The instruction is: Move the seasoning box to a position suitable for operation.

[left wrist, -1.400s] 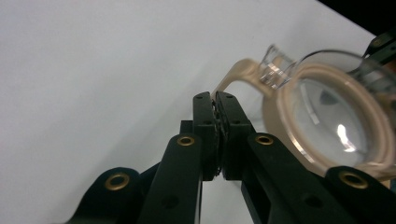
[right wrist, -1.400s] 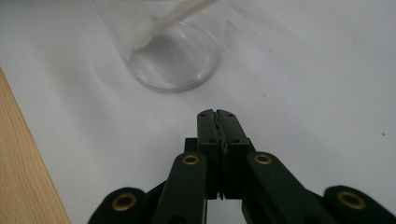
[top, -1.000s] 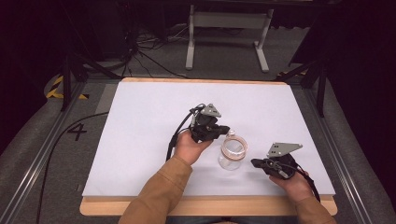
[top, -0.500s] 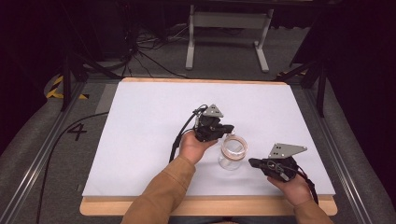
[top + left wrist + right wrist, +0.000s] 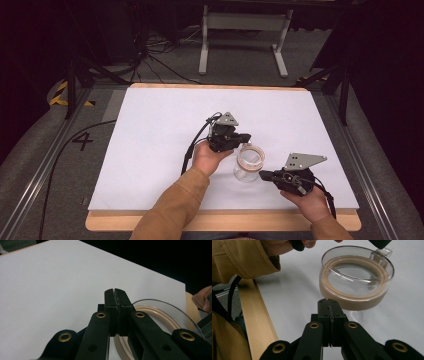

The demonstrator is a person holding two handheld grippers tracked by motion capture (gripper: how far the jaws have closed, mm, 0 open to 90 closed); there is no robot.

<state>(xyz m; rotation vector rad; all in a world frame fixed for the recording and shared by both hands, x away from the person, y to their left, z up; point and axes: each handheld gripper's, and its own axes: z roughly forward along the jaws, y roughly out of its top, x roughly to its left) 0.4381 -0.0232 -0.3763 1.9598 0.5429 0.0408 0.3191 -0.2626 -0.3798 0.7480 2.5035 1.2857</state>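
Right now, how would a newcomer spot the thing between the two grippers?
On the white table, look near the front edge, between the left gripper and right gripper. There stands a clear jar, marked out by its see-through lid with a tan sealing ring.

clear jar (image 5: 248, 164) standing between left gripper (image 5: 246, 137) and right gripper (image 5: 264, 175), blocking the straight path, white table (image 5: 150, 150) wide open left and far side
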